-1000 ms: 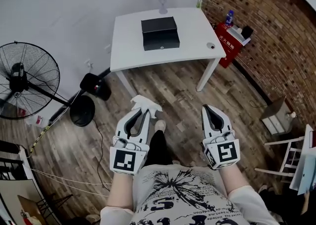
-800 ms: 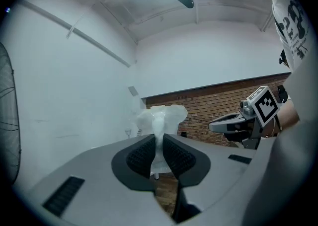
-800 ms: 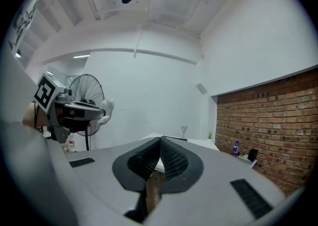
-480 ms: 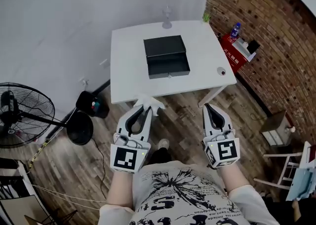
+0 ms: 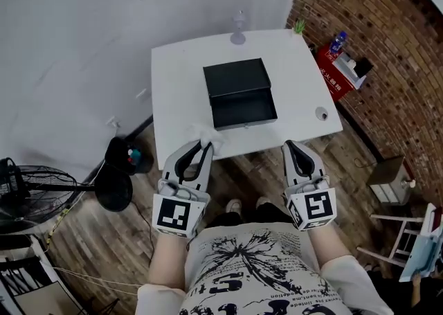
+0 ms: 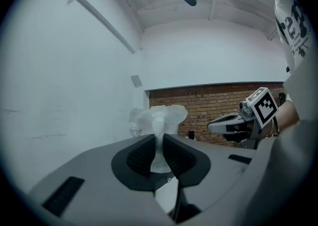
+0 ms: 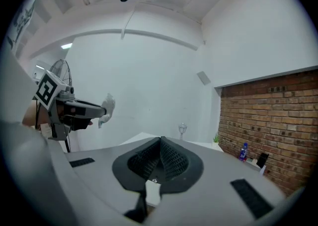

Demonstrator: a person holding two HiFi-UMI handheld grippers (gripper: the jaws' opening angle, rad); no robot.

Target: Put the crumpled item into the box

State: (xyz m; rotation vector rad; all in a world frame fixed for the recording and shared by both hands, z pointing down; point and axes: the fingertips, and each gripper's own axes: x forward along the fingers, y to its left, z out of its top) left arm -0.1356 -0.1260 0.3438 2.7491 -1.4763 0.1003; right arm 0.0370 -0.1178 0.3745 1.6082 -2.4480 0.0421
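Observation:
A crumpled white tissue (image 5: pixel 208 136) sticks out past the tips of my left gripper (image 5: pixel 203 145), which is shut on it; in the left gripper view the tissue (image 6: pixel 159 118) is pinched between the two dark pads. The gripper hangs over the near edge of the white table (image 5: pixel 173 99). The black box (image 5: pixel 239 94) stands open in the middle of the table, lid tilted back, to the right of and beyond the tissue. My right gripper (image 5: pixel 293 146) is shut and empty, level with the left one, near the table's front right part. In the right gripper view its jaws (image 7: pixel 160 143) meet.
A clear glass (image 5: pixel 238 34) stands at the table's far edge and a small round object (image 5: pixel 322 113) near its right corner. A red cabinet (image 5: pixel 341 73) with a blue bottle (image 5: pixel 338 42) stands by the brick wall. A floor fan (image 5: pixel 41 192) is at the left.
The table and the box have come nearer in the head view. Both grippers now reach the table's near edge, the left one still holding the tissue.

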